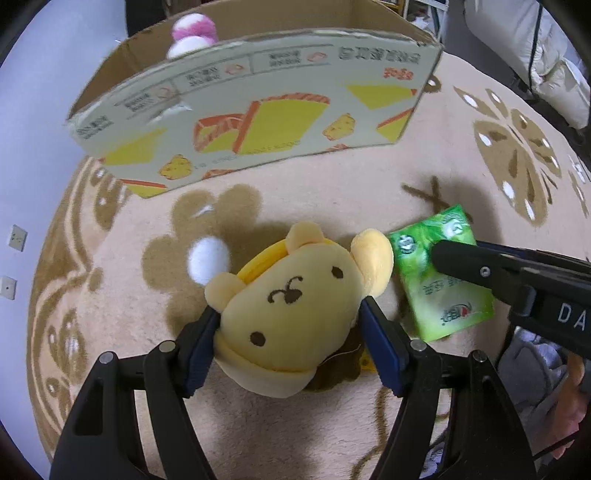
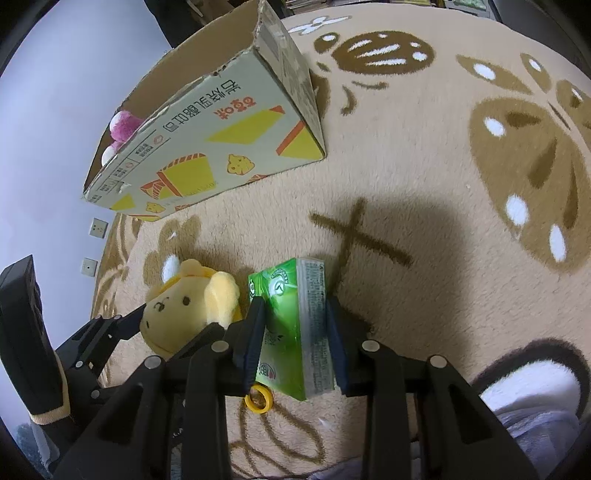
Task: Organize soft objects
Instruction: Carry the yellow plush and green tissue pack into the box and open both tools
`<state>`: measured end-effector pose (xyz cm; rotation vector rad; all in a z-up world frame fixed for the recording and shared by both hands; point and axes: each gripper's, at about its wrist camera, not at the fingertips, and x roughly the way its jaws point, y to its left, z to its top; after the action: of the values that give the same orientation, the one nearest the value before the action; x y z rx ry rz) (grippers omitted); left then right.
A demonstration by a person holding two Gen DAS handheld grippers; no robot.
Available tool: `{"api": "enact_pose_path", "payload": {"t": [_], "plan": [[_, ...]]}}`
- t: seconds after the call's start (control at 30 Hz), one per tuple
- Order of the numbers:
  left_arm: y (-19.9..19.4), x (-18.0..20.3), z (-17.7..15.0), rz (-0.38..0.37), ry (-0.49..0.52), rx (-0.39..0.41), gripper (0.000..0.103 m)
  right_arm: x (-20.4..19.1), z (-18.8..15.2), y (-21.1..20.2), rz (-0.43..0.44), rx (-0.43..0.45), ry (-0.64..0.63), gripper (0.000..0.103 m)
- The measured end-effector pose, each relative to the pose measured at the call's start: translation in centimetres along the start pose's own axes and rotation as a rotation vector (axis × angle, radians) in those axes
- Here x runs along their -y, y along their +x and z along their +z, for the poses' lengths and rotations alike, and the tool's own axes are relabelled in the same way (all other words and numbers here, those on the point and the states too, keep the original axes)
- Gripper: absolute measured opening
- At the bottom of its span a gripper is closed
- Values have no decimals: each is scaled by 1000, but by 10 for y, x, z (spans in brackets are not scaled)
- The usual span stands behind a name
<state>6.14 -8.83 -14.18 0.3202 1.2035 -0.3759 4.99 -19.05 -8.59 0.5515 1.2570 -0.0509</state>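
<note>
My left gripper (image 1: 288,339) pinches the bear (image 1: 295,314) by its squashy head, low over the rug (image 1: 332,192). Right gripper (image 2: 295,343) clamps the tissue pack (image 2: 295,325) across its sides: light, yielding. Box (image 1: 258,122) just beyond.

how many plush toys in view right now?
2. Yellow bear plush on the rug, clamped between the left gripper pads. Pink-and-white plush inside the cardboard box; more may be hidden behind its wall.
</note>
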Motion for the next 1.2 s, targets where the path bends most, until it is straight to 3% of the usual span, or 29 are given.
{"api": "enact_pose_path", "payload": {"t": [0.37,0.47,0.93,1.2], "plan": [[-20,-15,0,47,-32,56,72,1,-4,-22,-4,80,-5,31],[-30,-12,3,104,-40,113,72,1,-5,-27,0,94,-5,31],[-104,-16,3,185,-70,331,72,-11,-8,-64,13,205,-60,30],[-142,-24,5,230,-88,433,72,-29,2,-117,-1,348,-137,30]]}}
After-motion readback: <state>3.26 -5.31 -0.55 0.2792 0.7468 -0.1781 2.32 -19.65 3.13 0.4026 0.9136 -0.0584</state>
